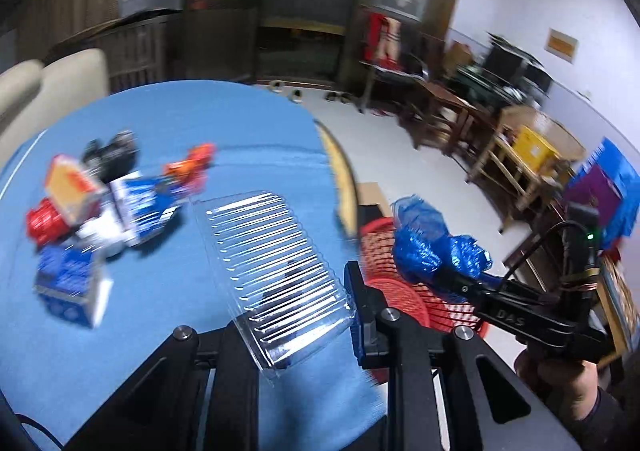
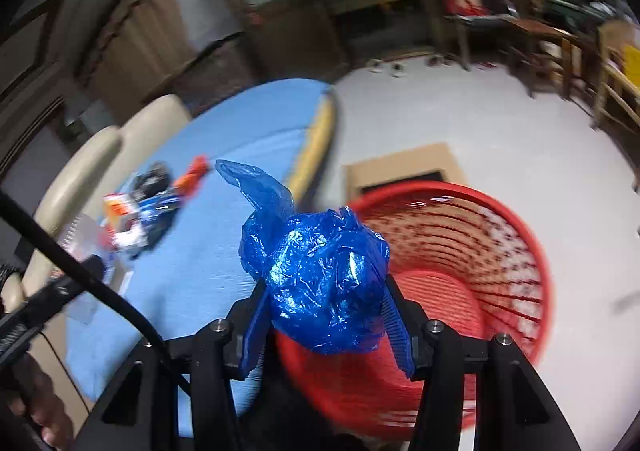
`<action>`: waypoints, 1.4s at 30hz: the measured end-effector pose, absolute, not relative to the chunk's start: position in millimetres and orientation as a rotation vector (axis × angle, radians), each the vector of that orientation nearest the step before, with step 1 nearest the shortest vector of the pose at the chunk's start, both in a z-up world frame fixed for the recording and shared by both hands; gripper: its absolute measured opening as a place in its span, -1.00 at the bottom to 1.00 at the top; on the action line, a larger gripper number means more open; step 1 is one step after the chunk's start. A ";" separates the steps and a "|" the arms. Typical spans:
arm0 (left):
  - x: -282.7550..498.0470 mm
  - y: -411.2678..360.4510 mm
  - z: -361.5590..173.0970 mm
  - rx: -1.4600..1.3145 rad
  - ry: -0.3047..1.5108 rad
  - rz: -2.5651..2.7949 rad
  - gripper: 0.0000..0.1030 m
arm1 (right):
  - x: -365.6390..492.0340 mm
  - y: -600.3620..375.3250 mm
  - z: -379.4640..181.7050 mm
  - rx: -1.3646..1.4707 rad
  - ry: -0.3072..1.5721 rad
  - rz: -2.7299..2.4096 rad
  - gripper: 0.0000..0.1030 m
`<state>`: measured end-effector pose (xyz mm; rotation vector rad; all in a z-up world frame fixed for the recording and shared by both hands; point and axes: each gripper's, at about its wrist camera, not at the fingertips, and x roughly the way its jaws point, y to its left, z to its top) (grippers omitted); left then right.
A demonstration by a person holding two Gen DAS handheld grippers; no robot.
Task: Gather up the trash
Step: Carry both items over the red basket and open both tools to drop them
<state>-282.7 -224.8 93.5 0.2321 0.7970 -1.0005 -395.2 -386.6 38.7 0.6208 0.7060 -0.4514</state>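
Beside the blue table [image 2: 208, 235], the right gripper [image 2: 328, 315] pinches a crumpled blue bag [image 2: 320, 279] over the red basket [image 2: 500, 251] (blurred); the left gripper [image 1: 296, 315] clamps a clear ribbed tray [image 1: 272, 259].

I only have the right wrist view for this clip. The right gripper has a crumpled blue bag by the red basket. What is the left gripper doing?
Observer: The left gripper holds a clear ribbed plastic tray between its fingers, over the blue tablecloth.
Operator: Is the blue bag over the basket yet?
Observer: From the left wrist, the right gripper holds the blue plastic bag just above the rim of the red basket, beside the table.
Operator: Any trash left on the table?
Observer: Yes. A blurred pile of wrappers and small boxes lies at the left of the cloth, including a blue and white box lying nearer to the camera.
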 end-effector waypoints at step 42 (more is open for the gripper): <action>-255.6 -242.8 77.5 0.240 0.862 -0.865 0.51 | -440.0 -443.8 26.4 0.710 0.762 -0.655 0.68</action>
